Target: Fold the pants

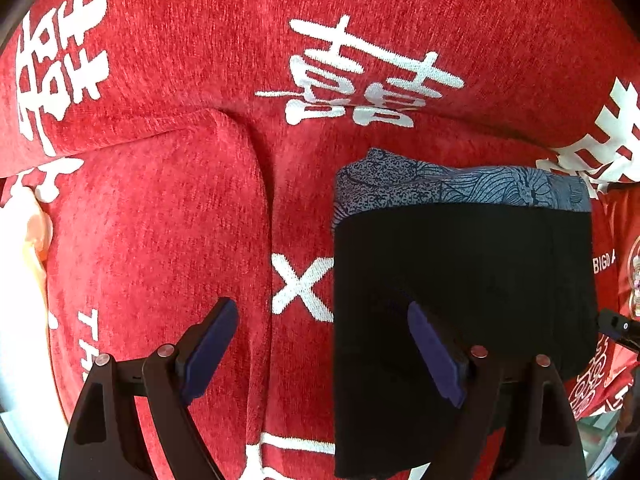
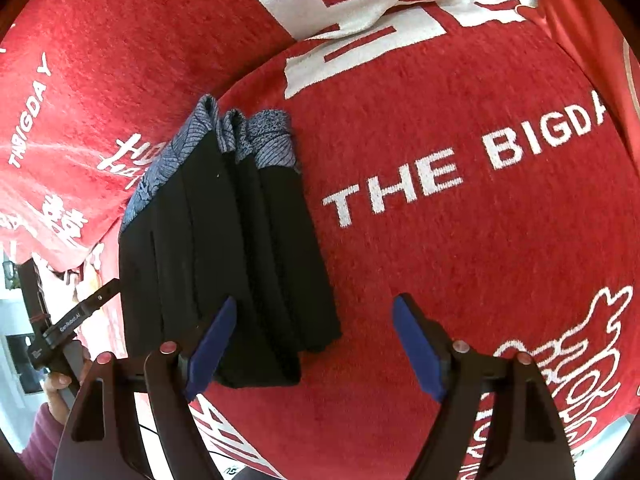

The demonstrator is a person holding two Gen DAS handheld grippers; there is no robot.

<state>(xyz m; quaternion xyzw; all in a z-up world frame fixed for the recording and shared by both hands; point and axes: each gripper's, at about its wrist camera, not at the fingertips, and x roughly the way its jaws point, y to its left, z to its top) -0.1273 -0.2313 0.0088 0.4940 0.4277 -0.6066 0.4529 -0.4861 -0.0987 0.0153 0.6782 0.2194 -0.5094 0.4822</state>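
The black pants with a blue patterned waistband (image 2: 224,248) are lying folded on the red fuzzy blanket (image 2: 460,260). Both the left gripper (image 1: 320,344) and right gripper (image 2: 314,340) are hanging wide apart, holding nothing, each overlapping the bundle's near edge.

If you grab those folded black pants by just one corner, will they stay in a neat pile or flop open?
Probably flop open. The pants are soft cloth stacked in several loose layers, so a single corner would likely lift only the top fold. They look light and limp, not stiff. Pushed along the fuzzy red blanket, they would likely bunch up rather than slide.
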